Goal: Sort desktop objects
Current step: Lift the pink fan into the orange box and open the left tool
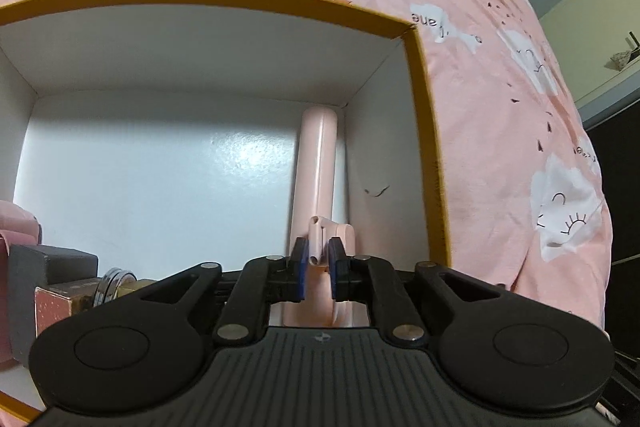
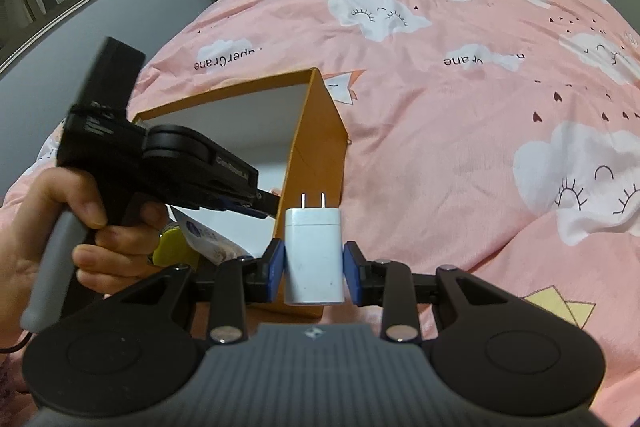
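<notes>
Charger (image 2: 314, 255) upright, prongs pointing away.

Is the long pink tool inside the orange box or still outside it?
Inside. The long pink plastic tool lies on the white floor of the orange-rimmed cardboard box, along its right wall.

Card, cloth and plastic under my tongs

The box (image 1: 424, 131) is stiff card, matt mustard outside, with a smooth white lining that throws back a soft glare on its floor. The pink tool (image 1: 316, 171) lying by its right wall looks like smooth, slightly glossy plastic. My left tongs (image 1: 318, 269) and right tongs (image 2: 314, 271) are matt black plastic with blue rubbery pads and shiny metal rivets. The white charger (image 2: 314, 255) is satin plastic with bright metal prongs. The bed's pink printed sheet (image 2: 460, 147) is soft, creased matt cloth.
</notes>
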Demonstrator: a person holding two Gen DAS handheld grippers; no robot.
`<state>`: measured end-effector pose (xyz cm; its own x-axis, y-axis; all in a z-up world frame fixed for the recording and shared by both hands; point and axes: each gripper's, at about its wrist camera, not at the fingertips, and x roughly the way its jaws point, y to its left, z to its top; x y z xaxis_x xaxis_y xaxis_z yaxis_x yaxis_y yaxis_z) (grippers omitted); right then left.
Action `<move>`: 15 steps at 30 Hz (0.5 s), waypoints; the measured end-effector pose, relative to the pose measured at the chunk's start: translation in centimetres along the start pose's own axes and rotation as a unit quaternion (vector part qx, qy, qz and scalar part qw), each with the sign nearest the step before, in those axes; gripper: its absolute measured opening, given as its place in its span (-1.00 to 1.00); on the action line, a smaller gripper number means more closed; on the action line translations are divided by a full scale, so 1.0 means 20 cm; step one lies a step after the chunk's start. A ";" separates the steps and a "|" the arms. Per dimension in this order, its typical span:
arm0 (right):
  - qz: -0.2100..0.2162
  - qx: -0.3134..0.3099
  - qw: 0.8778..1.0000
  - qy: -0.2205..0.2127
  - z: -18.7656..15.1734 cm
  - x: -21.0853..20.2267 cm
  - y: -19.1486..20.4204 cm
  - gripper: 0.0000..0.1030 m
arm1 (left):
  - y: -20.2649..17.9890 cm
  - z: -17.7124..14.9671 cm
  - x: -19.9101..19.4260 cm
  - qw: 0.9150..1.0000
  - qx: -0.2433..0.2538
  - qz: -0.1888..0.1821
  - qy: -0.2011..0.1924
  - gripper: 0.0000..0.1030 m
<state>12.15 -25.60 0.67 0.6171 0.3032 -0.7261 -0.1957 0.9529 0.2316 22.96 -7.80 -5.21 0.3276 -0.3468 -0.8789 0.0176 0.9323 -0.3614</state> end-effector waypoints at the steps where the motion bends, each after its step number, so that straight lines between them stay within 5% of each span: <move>1: 0.000 0.000 1.000 0.000 0.00 0.00 0.00 -0.34 | 0.00 0.00 0.01 1.000 -0.001 -0.002 0.003 -0.75; 15: 0.002 -0.010 1.000 -0.002 0.01 -0.03 0.04 -0.34 | 0.04 0.05 0.03 0.999 0.004 -0.022 0.029 -0.75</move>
<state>11.82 -24.96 1.40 0.6202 0.3068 -0.7220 -0.2134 0.9516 0.2210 24.16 -7.13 -5.71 0.2711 -0.3926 -0.8789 0.0391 0.9168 -0.3975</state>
